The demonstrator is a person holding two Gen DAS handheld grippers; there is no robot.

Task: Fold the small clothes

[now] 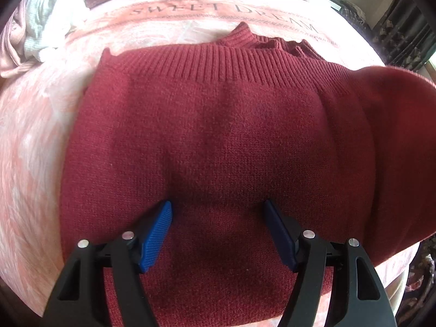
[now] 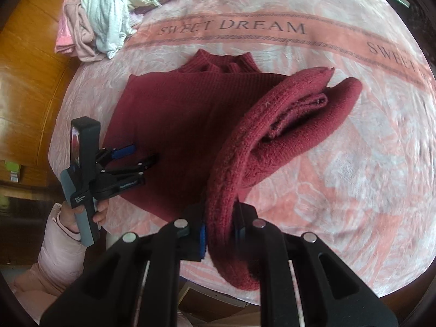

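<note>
Left wrist view: we are holding the left gripper (image 1: 218, 212) over the dark red sweater (image 1: 207, 141), its blue fingers (image 1: 156, 241) spread wide apart with the tips sitting on the knit and nothing caught between them. The sweater is lying flat on the pink blanket (image 1: 35, 147) printed with "SWEET DREAM", its ribbed hem running across the far side and its collar poking out beyond that.

In the right wrist view, we are pinching a thick folded edge of the sweater (image 2: 234, 185) with the right gripper (image 2: 220, 231), fingers pressed together on the knit and lifting that part above the blanket (image 2: 354, 177). The raised portion is curling up and over toward the flat body. A pile of pale clothes (image 2: 106, 16) is sitting at the far left corner of the blanket.
</note>
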